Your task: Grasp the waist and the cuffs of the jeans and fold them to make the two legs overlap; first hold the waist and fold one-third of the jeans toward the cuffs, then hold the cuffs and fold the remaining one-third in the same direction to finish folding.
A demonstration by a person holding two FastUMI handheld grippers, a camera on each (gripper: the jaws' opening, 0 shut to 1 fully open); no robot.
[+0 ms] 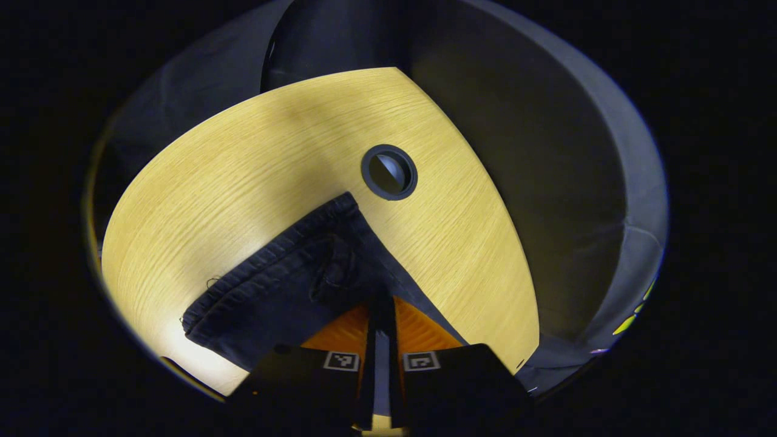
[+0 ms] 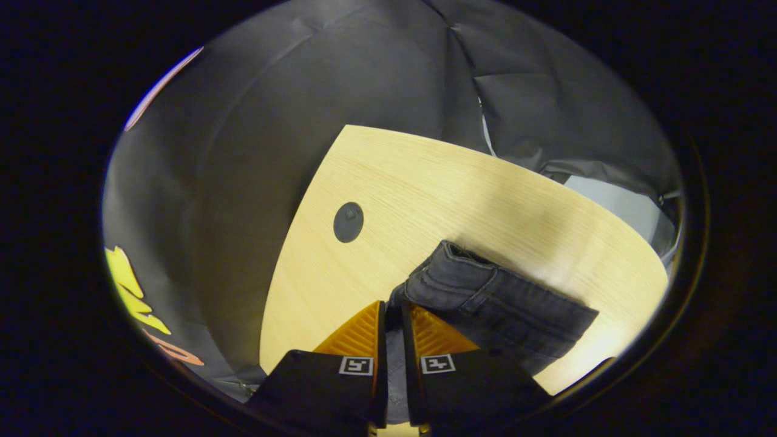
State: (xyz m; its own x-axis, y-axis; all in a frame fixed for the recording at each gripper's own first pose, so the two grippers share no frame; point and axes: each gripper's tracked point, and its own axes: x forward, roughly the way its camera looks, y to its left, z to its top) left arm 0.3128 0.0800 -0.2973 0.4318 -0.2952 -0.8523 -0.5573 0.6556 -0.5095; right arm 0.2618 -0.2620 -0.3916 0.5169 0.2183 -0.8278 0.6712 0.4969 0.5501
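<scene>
Now I see the left gripper point(image 1: 381, 303) with its fingers drawn close together, pinching a fold of the jeans point(image 1: 291, 279) between them. The dark denim lies on the wooden table point(image 1: 243, 164), its hem running up toward a round cable hole point(image 1: 389, 172). My right gripper point(image 2: 393, 309) is likewise nearly closed, nipping the edge of the jeans point(image 2: 504, 303), which spread to its right on the table point(image 2: 437, 182), well apart from a capped hole point(image 2: 348, 222).

A recording booth, not a home: black cloth wall point(image 2: 376, 79) hangs creased close around a pale wood-grain office tabletop point(image 1: 243, 182) with a round cable grommet point(image 1: 389, 172) in it.
</scene>
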